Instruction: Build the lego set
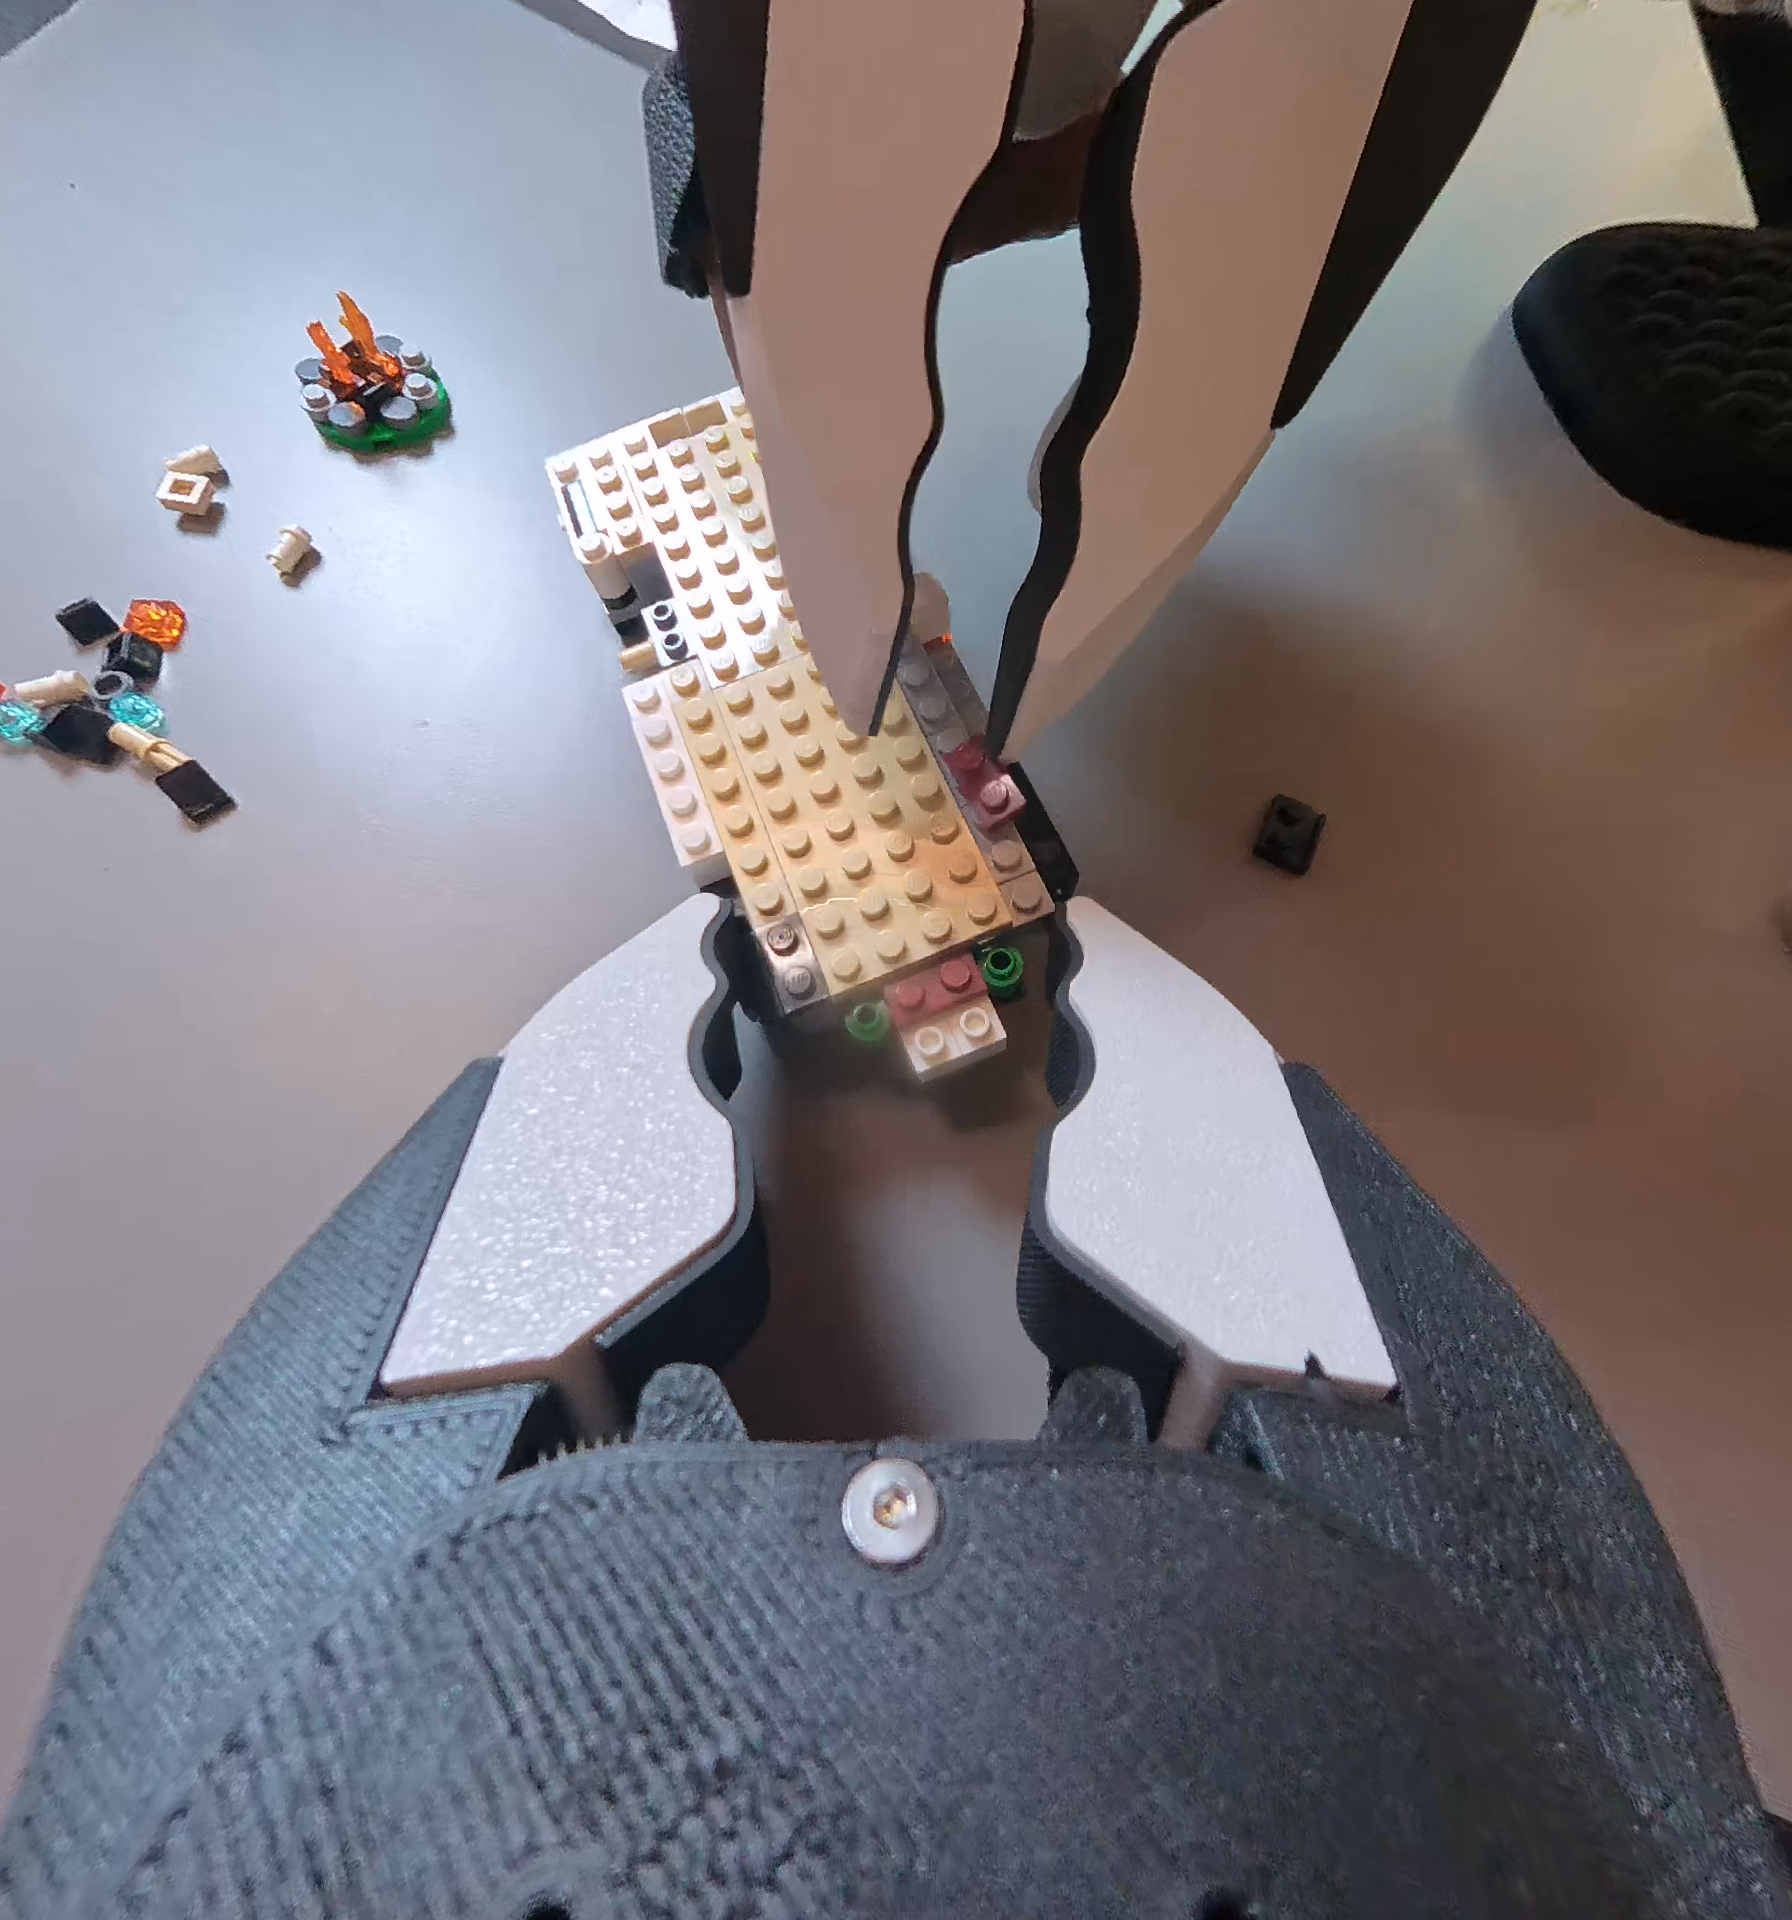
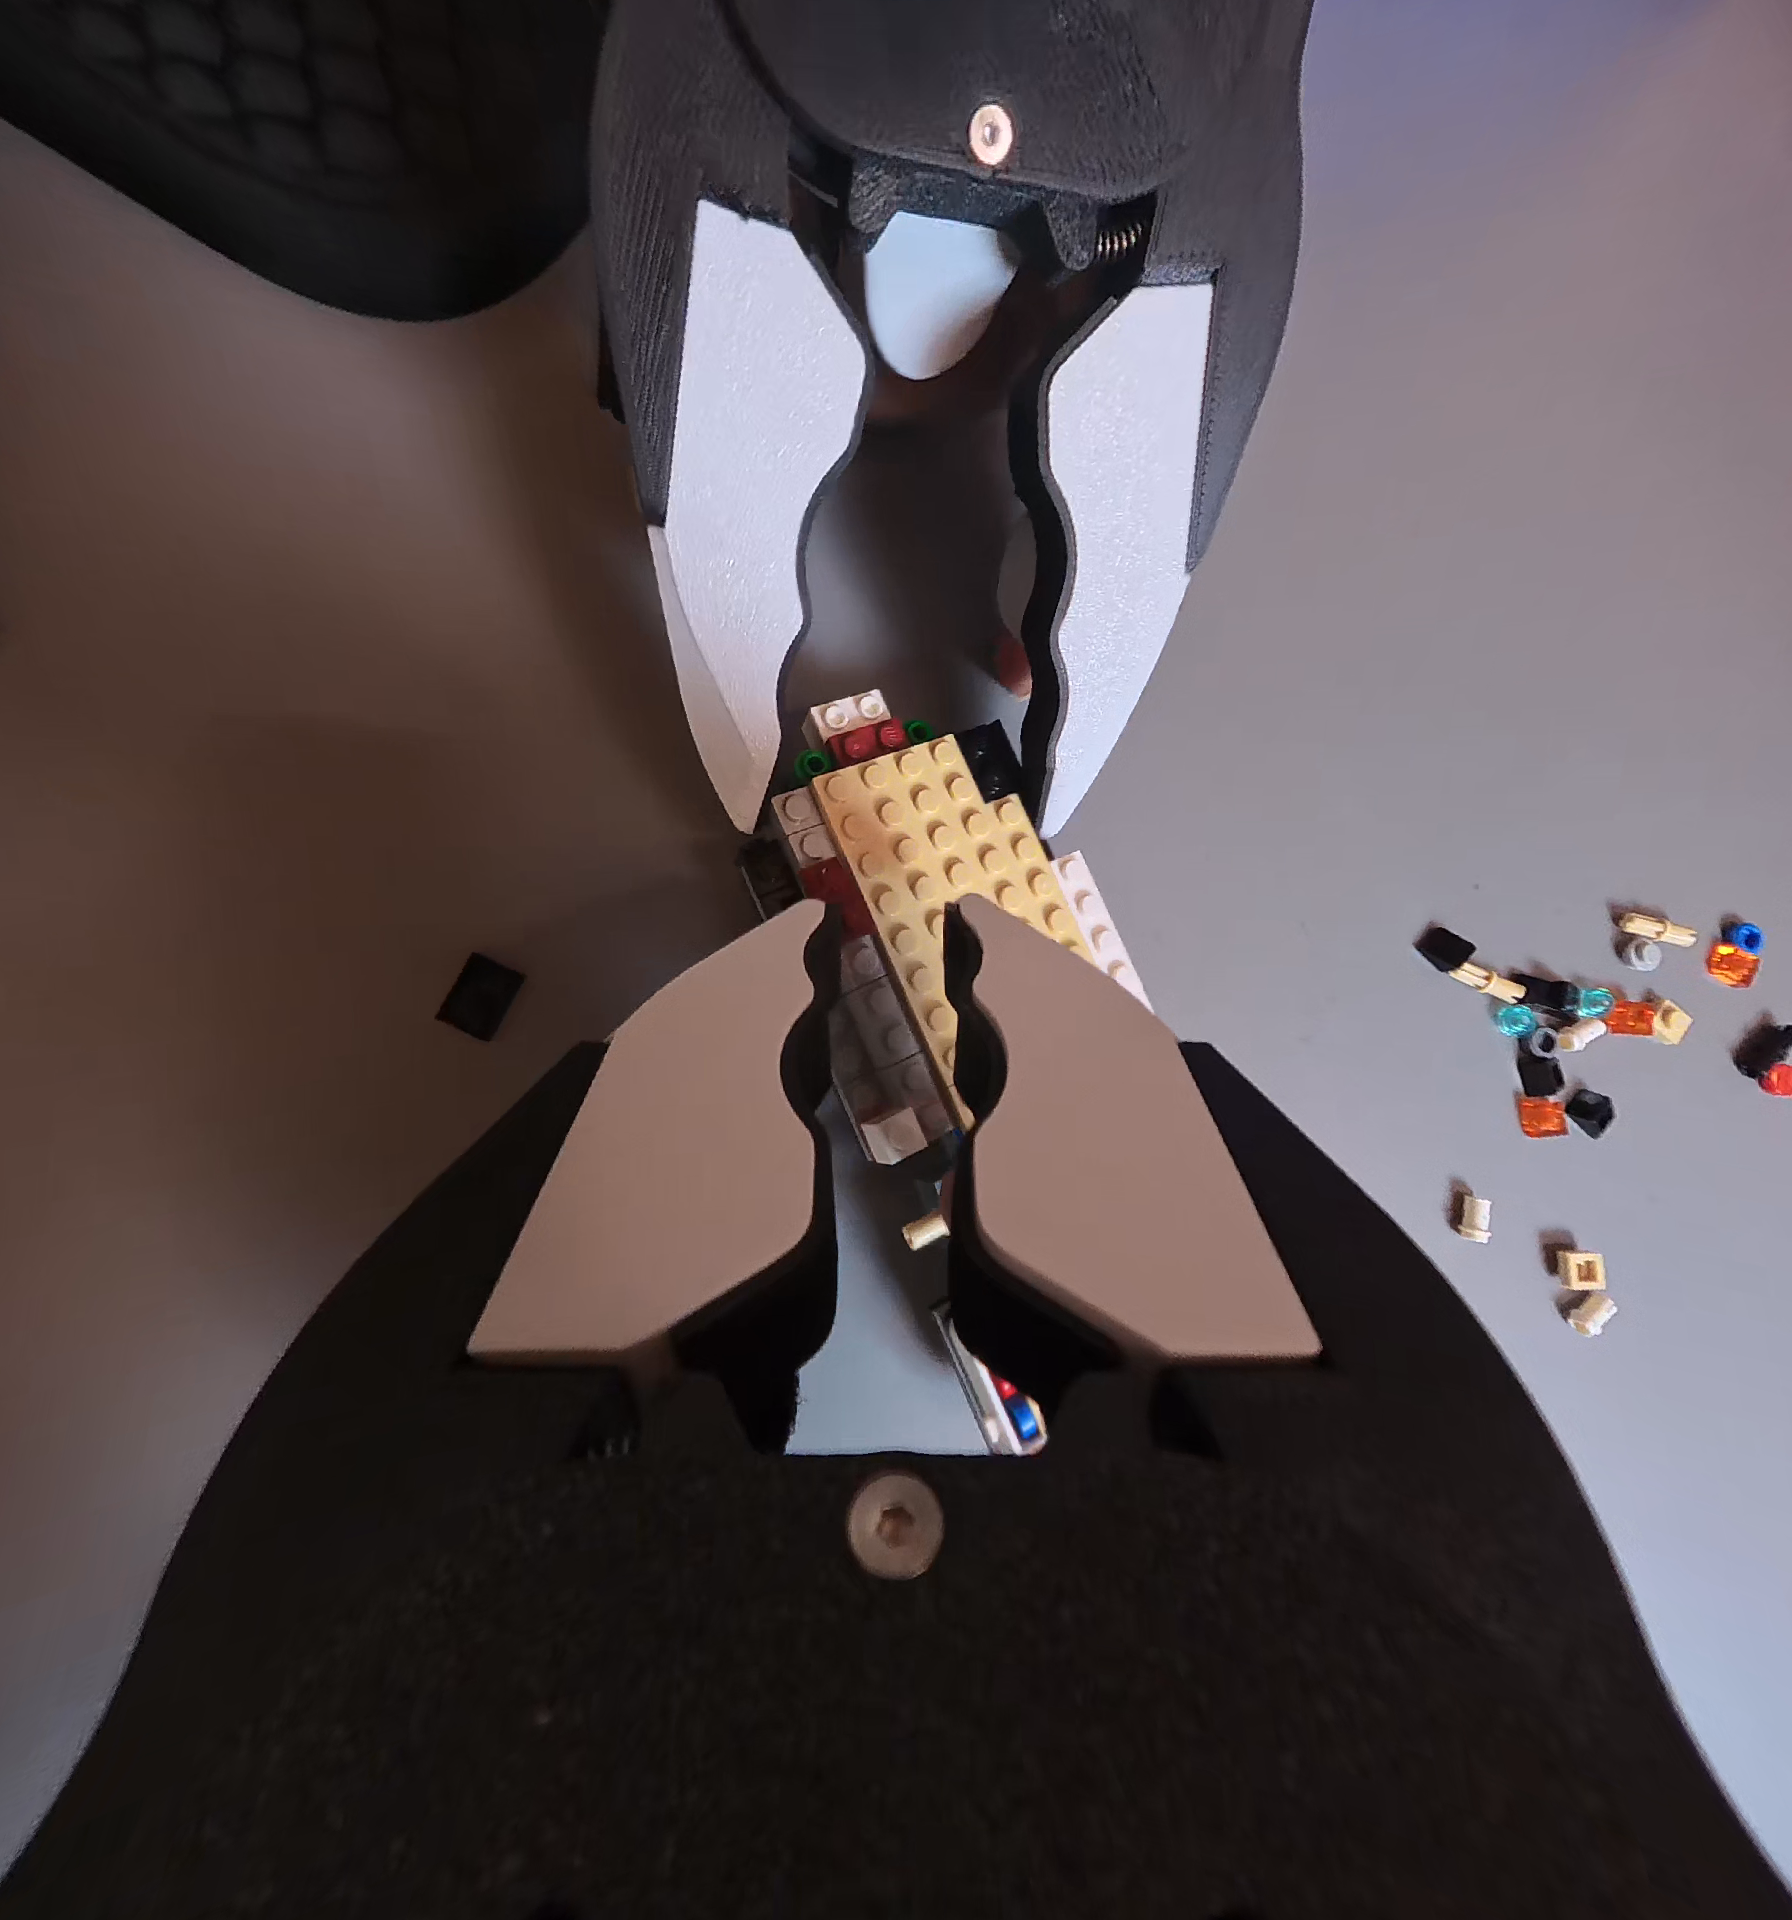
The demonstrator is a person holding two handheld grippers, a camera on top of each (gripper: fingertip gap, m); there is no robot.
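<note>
Nearest my left camera, the left tool (image 1: 887, 966) is gripping the near end of a brick model (image 1: 819, 790), its two white fingers (image 1: 601, 1049) standing fairly wide and pressing the dark sides of the base. Just inside that grip I am seeing two green round studs (image 1: 866, 1023), a dark red plate (image 1: 939, 987) and a small white plate (image 1: 954, 1034) jutting from the model's end. Beyond them the tan studded deck is running away from me, edged on one side by a white strip (image 1: 668, 769) and on the other by grey bricks (image 1: 933, 707).

Farther along, the right tool (image 1: 939, 732) is coming down from the far side, jaws narrow. One tip is resting on the tan deck, the other is sitting at a small dark red piece (image 1: 985, 784) on the grey edge. From my right camera the same tool (image 2: 887, 914) is straddling the seam between grey bricks and tan plate; I cannot tell whether it is pinching anything.

Off to the side on the grey tabletop (image 1: 404, 935), a lone black piece (image 1: 1290, 831) is lying apart. Well away on the other side, loose small parts (image 1: 92, 696) in orange, black, teal and cream are scattered, and past them a little campfire build (image 1: 372, 390) on a green round base is standing.
</note>
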